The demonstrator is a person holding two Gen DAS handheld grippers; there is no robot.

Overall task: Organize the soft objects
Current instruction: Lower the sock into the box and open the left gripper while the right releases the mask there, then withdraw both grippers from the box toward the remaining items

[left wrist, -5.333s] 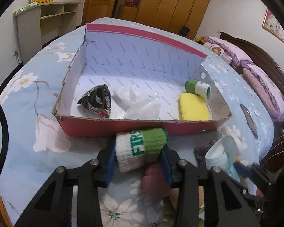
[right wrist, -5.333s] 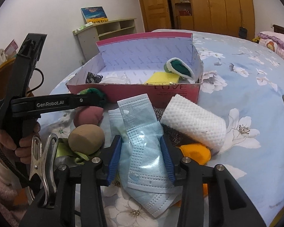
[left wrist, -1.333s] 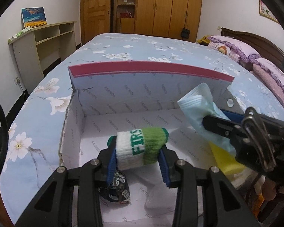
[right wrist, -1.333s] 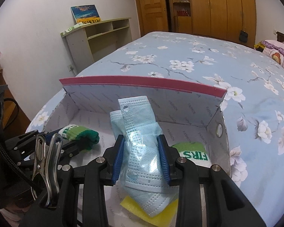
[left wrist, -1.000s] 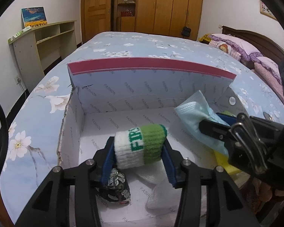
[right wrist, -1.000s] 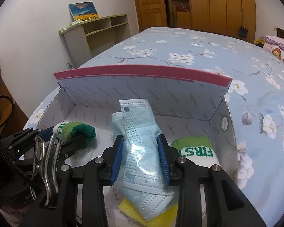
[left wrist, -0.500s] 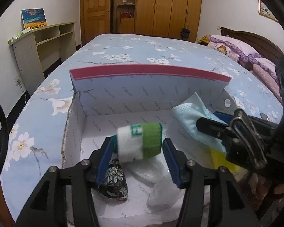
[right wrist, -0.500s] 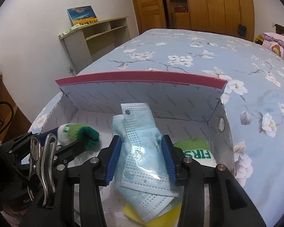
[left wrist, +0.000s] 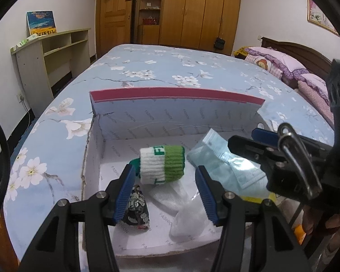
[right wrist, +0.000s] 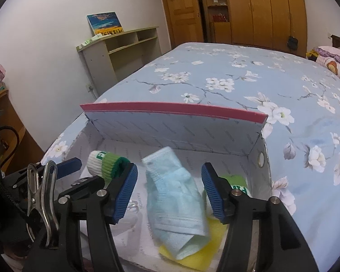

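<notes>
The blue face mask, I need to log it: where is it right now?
In the right wrist view the blue face mask is inside the box, between the open right gripper jaws, over the yellow sponge.

left wrist: close, angled down into box | right wrist: same (shared interior)

white-and-green knit roll, pale blue mask, yellow sponge, red-rimmed box, blue floral bedspread
</notes>
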